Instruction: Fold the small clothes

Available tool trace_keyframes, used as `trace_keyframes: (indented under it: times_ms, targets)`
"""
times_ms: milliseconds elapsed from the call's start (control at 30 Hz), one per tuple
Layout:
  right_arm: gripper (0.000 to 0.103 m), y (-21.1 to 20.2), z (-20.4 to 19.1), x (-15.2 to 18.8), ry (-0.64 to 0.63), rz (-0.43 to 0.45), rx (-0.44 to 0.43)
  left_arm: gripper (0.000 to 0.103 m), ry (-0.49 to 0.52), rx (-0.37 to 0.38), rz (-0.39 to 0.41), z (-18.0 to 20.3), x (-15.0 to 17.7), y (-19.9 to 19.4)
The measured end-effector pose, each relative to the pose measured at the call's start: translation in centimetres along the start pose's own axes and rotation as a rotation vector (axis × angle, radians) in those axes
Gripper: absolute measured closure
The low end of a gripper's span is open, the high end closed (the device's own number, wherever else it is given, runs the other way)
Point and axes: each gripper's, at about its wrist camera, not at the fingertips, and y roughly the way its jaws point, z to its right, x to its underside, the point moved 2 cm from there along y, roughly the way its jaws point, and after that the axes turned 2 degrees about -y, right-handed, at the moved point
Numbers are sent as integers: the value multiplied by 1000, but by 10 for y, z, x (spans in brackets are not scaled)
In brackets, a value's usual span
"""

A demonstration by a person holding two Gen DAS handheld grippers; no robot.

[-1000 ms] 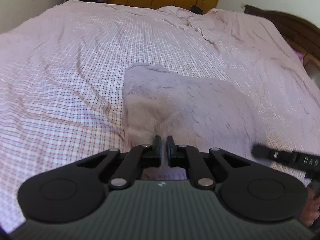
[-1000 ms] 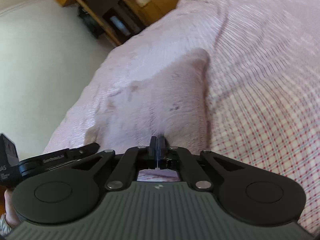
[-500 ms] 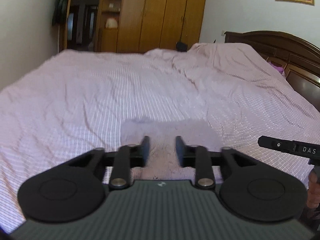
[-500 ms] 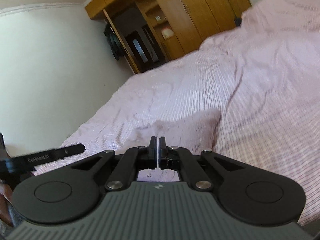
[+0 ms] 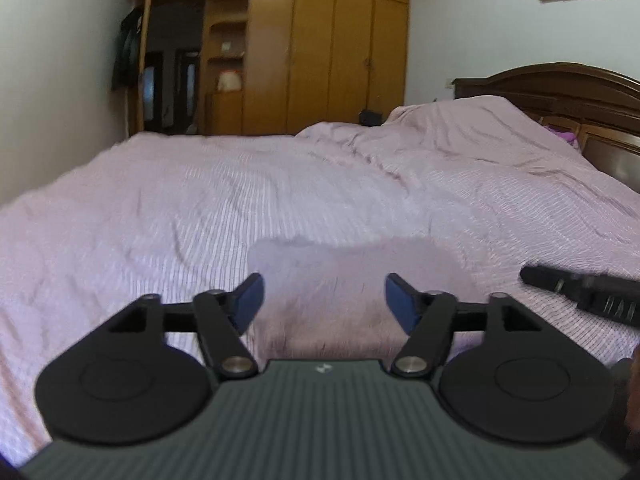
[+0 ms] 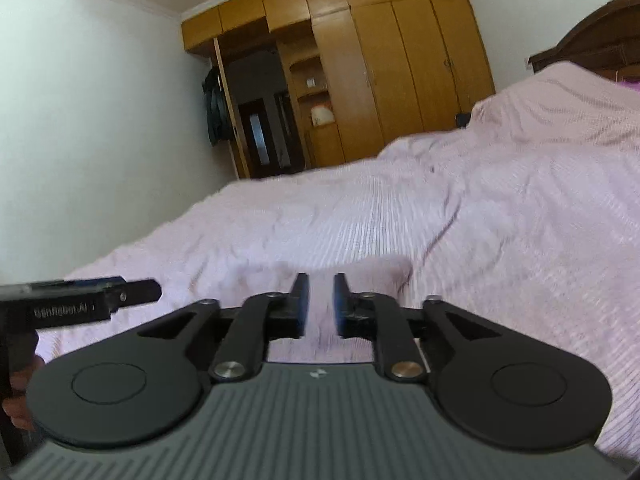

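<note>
Both claws are released: the left gripper has just been opening and its jaws stand wide apart, and the right gripper has just been opening to a narrow gap; nothing sits between either pair of pads. Directly ahead of and below both claws lies the small garment, a pale lilac fuzzy piece resting flat on the checked pink bedspread in a compact rectangular shape, free of both claws. From the left claw, the right gripper's finger shows off to the right side; from the right claw, the left gripper's finger shows off to the left. Beyond the garment the bed extends to a wooden wardrobe and a dark headboard. Risk, as a judgement: the soft pile may cling to a pad on withdrawal and drag a layer open; a low retreat may snag the near edge and skew the fold. Legible writing: the left gripper's finger in the right wrist view carries white lettering, apparently "GenRobot.AI"; lettering on the other finger is too blurred to read.
</note>
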Motion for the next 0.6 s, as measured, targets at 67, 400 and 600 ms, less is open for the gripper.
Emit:
trace_keyframes:
  times_ms: [67, 400, 600]
  targets:
    - [52, 10, -3, 20, -30, -38, 9, 12, 3, 12, 10, 0, 10, 2]
    - [0, 28, -16, 69, -182, -78, 14, 10, 20, 14, -51, -13, 56, 26]
    - [0, 32, -5, 66, -109, -81, 20, 10, -23, -19, -83, -21, 65, 35]
